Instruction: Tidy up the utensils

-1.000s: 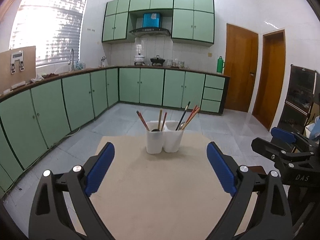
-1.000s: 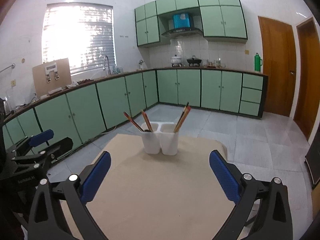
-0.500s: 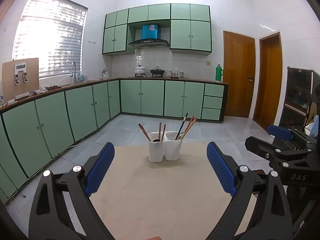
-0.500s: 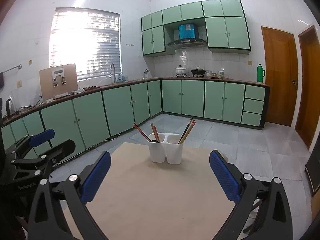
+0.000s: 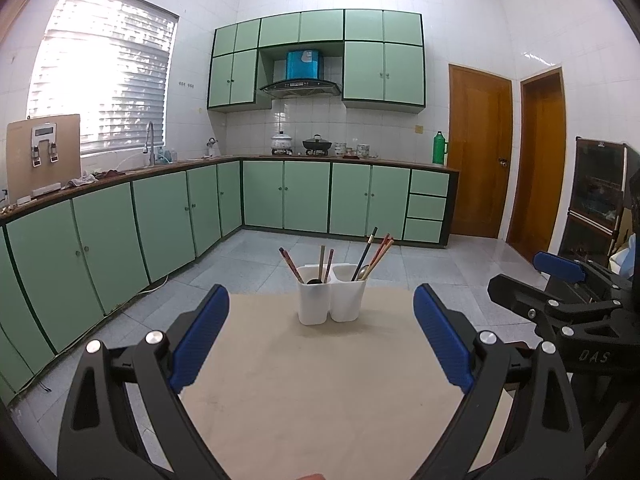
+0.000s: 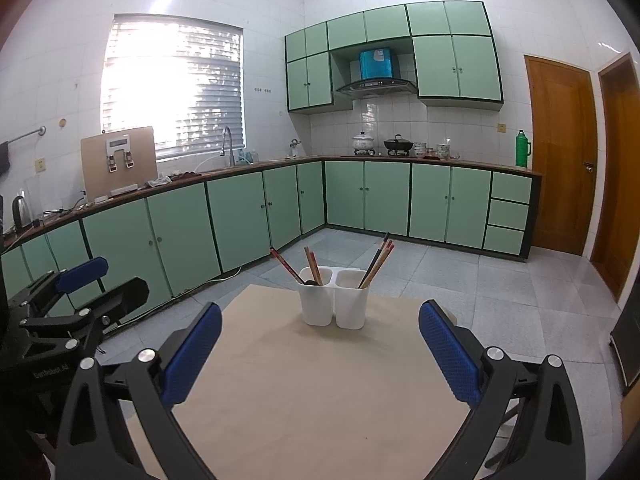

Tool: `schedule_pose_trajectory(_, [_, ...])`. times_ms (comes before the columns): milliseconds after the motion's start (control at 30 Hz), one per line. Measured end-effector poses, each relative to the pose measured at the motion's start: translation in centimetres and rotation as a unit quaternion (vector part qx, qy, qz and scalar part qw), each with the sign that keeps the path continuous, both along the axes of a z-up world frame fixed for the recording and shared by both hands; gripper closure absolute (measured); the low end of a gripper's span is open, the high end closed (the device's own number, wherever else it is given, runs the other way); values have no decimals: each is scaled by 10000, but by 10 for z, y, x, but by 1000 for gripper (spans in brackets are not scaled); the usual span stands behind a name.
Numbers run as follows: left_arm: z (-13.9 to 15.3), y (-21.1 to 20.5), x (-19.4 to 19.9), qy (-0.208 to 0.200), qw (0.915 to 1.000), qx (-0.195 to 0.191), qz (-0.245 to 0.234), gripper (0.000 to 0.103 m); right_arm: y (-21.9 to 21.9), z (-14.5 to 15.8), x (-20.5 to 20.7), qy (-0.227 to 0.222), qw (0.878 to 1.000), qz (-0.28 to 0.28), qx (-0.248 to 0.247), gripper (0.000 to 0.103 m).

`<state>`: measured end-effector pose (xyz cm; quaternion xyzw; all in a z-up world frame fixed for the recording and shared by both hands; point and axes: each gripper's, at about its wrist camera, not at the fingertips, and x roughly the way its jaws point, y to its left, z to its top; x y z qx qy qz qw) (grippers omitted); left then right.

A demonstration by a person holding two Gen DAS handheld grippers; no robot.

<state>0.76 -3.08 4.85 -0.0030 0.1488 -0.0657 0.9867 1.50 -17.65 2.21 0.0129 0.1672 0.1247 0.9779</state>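
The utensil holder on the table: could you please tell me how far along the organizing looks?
Done, it seems: chopsticks and a spoon stand in the white two-compartment utensil holder, and no loose utensils show on the table. In hand: nothing; the left gripper and right gripper are both open and empty, short of the holder. Left: possibly sorting between compartments; I cannot tell.

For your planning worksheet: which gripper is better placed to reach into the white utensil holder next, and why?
Neither clearly. The left gripper and the right gripper are both open, empty and back from the white utensil holder. It sits near centre in both views, so the choice seems free.
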Motion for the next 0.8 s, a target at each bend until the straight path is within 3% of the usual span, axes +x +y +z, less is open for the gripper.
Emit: schedule_pose_trajectory(800, [-2, 7, 0, -9, 10000, -10, 22, 12, -1, 1, -2, -22, 10000, 20, 1, 6])
